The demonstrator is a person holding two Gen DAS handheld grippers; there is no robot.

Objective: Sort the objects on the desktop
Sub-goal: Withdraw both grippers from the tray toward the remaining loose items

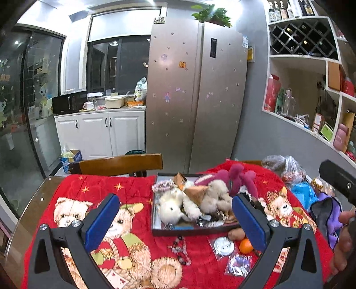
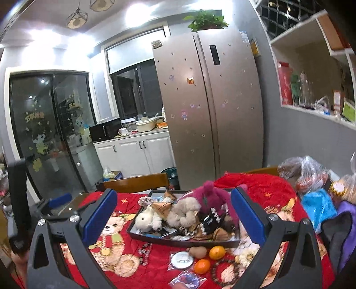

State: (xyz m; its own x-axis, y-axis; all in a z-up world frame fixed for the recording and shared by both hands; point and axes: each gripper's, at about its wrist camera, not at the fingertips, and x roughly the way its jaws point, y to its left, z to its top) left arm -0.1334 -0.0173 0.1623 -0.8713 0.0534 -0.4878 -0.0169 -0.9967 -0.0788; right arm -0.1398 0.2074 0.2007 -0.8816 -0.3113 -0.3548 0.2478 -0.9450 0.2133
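The tray (image 2: 138, 236) floor is mostly buried under soft toys (image 2: 185, 211). The bead string (image 1: 181, 249) is blurred. The bracelet (image 2: 222, 272) is partly behind the right finger, and the badge packet (image 2: 189, 280) is cut off at the near edge.

A silver fridge (image 1: 195, 93) topped by a potted plant (image 1: 211, 15) stands beside white cabinets (image 1: 100, 133).

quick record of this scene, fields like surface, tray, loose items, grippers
surface: red teddy-bear blanket covering the table
tray: dark shallow tray piled with plush toys, including a white plush and a magenta plush
loose items in front of tray: two oranges, round white badge, brown bead bracelet, dark bead string
left hand-held gripper: open, holding nothing
right hand-held gripper: open, holding nothing
background: silver fridge, wooden chair
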